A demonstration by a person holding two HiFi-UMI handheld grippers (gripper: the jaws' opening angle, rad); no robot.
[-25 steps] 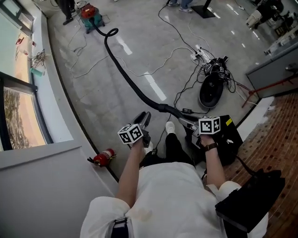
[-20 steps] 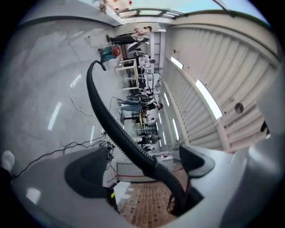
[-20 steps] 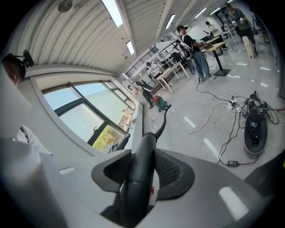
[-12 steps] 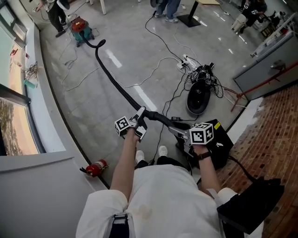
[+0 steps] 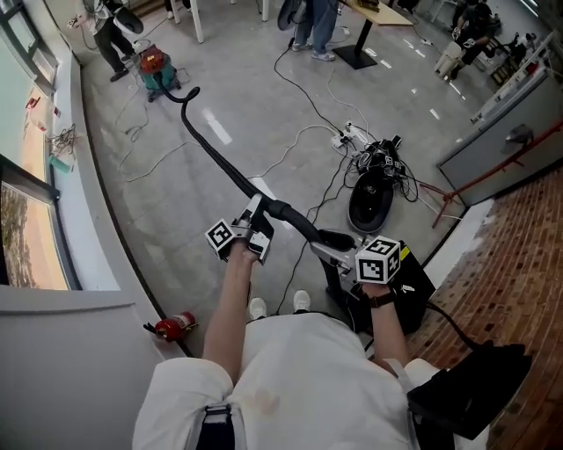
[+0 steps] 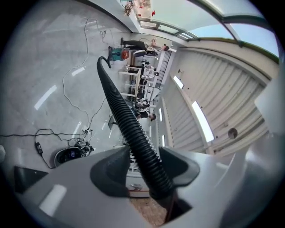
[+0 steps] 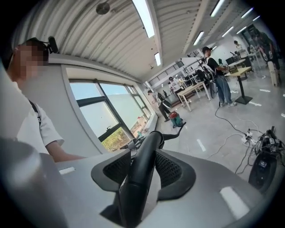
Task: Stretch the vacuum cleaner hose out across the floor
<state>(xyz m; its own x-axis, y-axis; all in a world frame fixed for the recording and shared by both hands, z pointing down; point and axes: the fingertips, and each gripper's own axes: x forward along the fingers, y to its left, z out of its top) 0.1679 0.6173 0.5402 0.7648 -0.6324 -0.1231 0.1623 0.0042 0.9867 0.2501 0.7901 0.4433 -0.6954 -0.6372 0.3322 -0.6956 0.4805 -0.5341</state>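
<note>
1. Left gripper [image 5: 256, 214]: the jaws have just been closing, and the pads now pinch the ribbed hose [image 5: 215, 149], which is lifted off the floor [image 5: 255, 105] here.
2. Right gripper [image 5: 332, 248]: clamped on the smooth black tube [image 7: 141, 178] at the hose's near end.
3. The hose runs in a shallow curve to the vacuum [image 5: 157, 63], far off beside the curved wall [image 5: 97, 202].
4. Room: bare floor lies between the hose and the loose cables [image 5: 310, 132].
5. Edges: the wall is close on the left, with an extinguisher [image 5: 171, 328] at its foot. To the right are a black unit [image 5: 371, 202] under tangled cords, a case [image 5: 418, 281] and a brick strip [image 5: 519, 255].
6. Hidden: the torso [image 5: 299, 378] covers the floor beneath it. The hose-to-vacuum joint is too small to read. People [image 5: 312, 22] are cut off at the top.
</note>
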